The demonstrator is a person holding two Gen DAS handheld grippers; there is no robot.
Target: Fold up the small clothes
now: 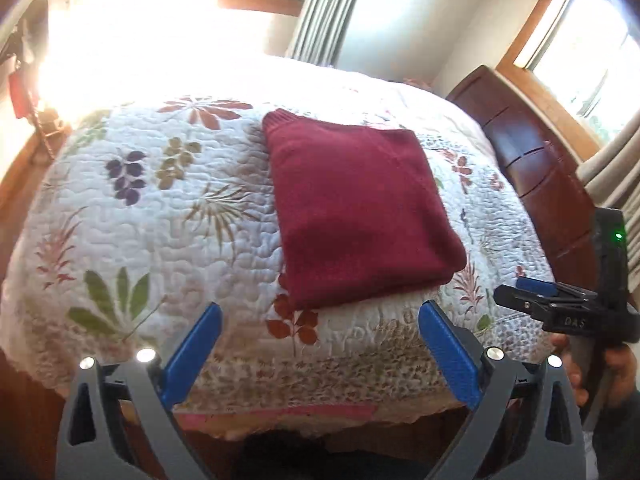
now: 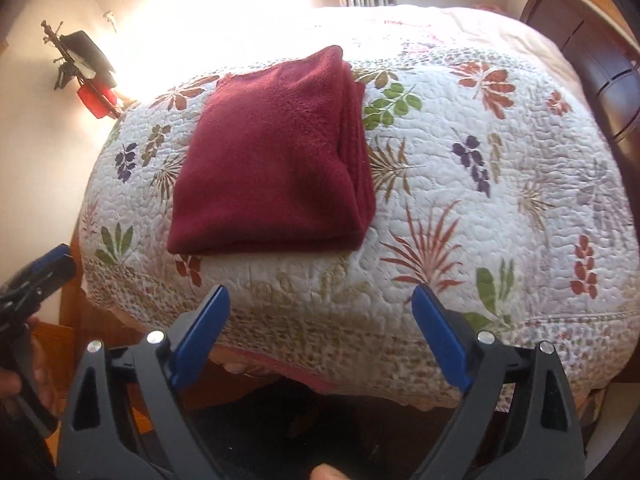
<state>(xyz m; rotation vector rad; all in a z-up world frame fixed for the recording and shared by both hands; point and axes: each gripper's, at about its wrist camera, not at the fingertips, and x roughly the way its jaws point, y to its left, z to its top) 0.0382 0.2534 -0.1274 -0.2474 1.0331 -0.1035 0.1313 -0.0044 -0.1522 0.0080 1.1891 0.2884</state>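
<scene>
So the maroon sweater (image 1: pixel 362 216) is sitting on the floral quilt (image 1: pixel 160 208) as a tidy rectangle, near the close edge of the bed and a bit left of the dark wooden headboard (image 1: pixel 532 168) side. From the right wrist view you can see the stacked layers along its right edge, so I'd call this one basically folded, we're at the tail end of the fold or the pause right after it. My left gripper (image 1: pixel 320 320) is hanging off the near edge of the bed with its blue fingers (image 1: pixel 196 344) spread wide and nothing between them, not touching the sweater. My right gripper (image 2: pixel 320 308) is the same deal, spread and empty, hovering short of the near hem. In the left view the right one shows up at the far right with my hand (image 1: pixel 600 372) around the handle, but it's side-on there, so I'm going by its own camera. The far corner of the sweater looks like a ribbed cuff or hem poking out a little, though the window glare back there makes it hard to be sure. If that's real, next move is a light pinch on that corner to tuck it square. Otherwise I'd pinch both near corners and lift the bundle aside, keeping the layers together so they don't slide apart.
</scene>
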